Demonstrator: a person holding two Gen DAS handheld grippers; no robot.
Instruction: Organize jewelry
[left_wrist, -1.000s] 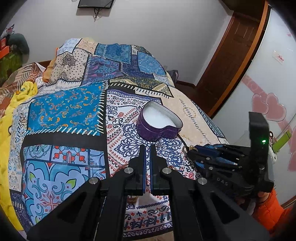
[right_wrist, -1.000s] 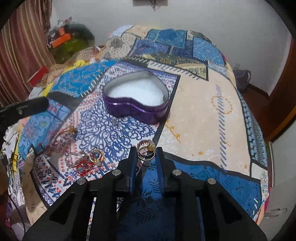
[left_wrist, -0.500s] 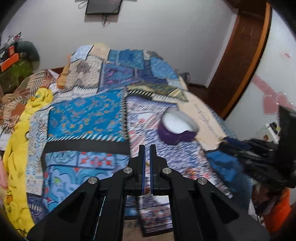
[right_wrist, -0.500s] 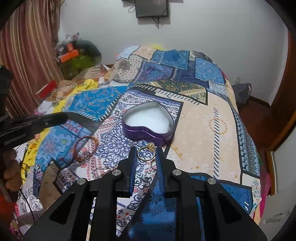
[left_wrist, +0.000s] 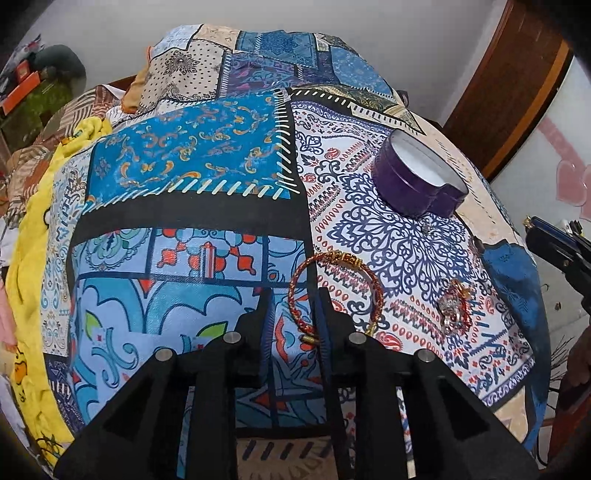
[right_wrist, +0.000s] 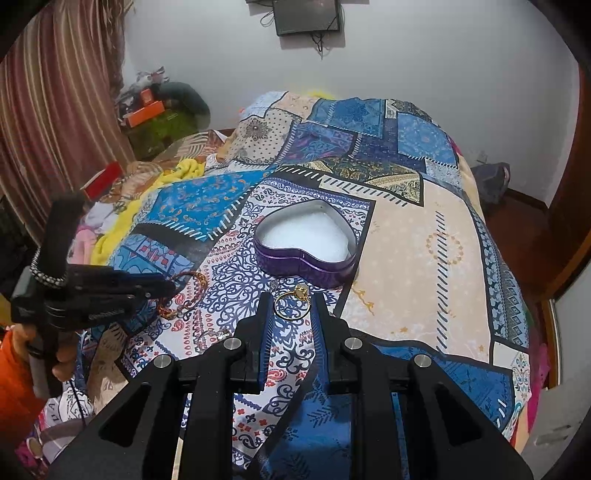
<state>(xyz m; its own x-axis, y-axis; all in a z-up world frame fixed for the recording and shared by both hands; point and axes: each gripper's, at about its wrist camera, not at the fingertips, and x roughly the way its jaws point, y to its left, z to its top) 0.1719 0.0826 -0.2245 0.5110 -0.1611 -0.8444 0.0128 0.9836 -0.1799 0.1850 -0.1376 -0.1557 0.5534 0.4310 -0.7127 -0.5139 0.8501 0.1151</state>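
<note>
A purple heart-shaped tin (right_wrist: 306, 247) with white lining sits open on the patterned bedspread; it also shows in the left wrist view (left_wrist: 417, 181). My right gripper (right_wrist: 291, 306) is shut on a gold ring (right_wrist: 293, 302), held just in front of the tin. My left gripper (left_wrist: 293, 302) is open, low over the bed, its right finger lying across a red-and-gold braided bracelet (left_wrist: 332, 291). A red and silver jewelry piece (left_wrist: 454, 306) lies to the right of the bracelet. A small silver piece (left_wrist: 426, 229) lies in front of the tin.
The patchwork bedspread (right_wrist: 424, 258) covers the whole bed. A yellow blanket (left_wrist: 33, 229) and clutter lie at the left side. A wooden door (left_wrist: 506, 81) stands at the right. A small silver piece (right_wrist: 218, 334) lies near my right gripper's left finger.
My left gripper has opened and dropped down to the bracelet. My right gripper has pulled back and risen a little, still holding the ring.
</note>
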